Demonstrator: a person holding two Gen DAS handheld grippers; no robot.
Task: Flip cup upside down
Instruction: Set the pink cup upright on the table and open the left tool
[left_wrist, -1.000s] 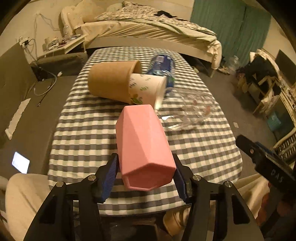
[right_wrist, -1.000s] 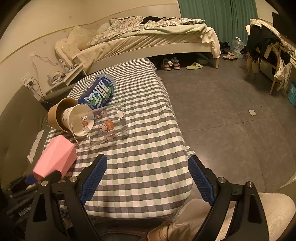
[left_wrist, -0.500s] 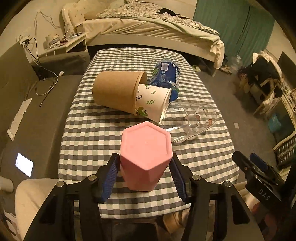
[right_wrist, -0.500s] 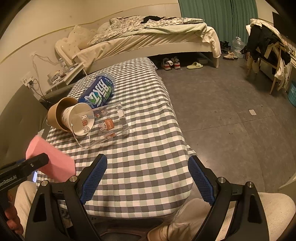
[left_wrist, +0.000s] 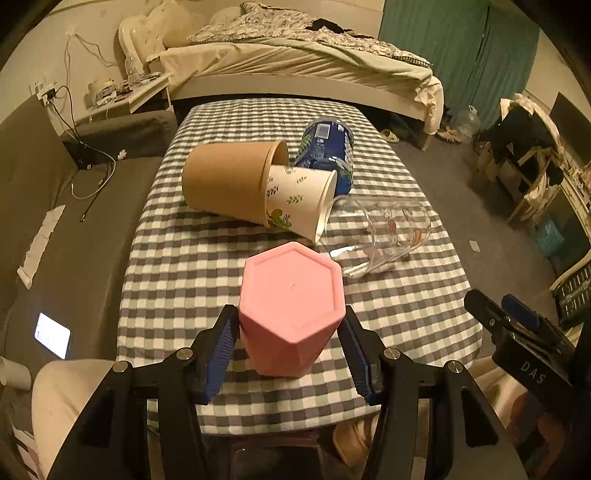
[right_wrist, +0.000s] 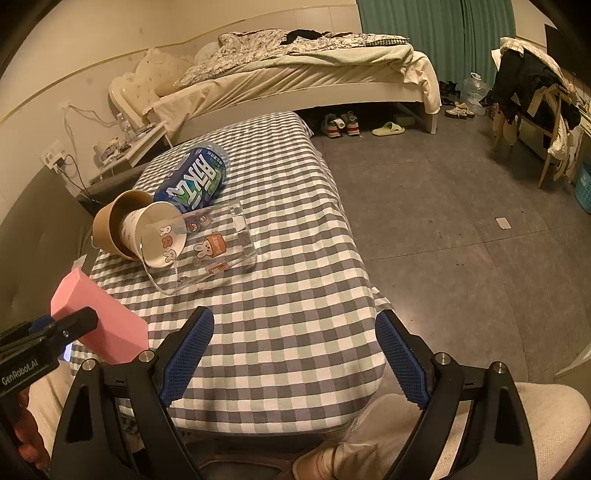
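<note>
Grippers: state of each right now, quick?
Left gripper: shut on the pink cup, base facing up.
Right gripper: open, holding nothing.

Both wrist views face bed, share checked table (left_wrist: 177, 266) (right_wrist: 295, 280).

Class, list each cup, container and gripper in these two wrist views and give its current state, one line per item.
pink cup: base up, held in the left gripper.
brown paper cup: on its side.
white leaf-print cup: on its side, nested in the brown one.
clear glass: on its side.
blue can: on its side.
right gripper: open, holding nothing.
</note>
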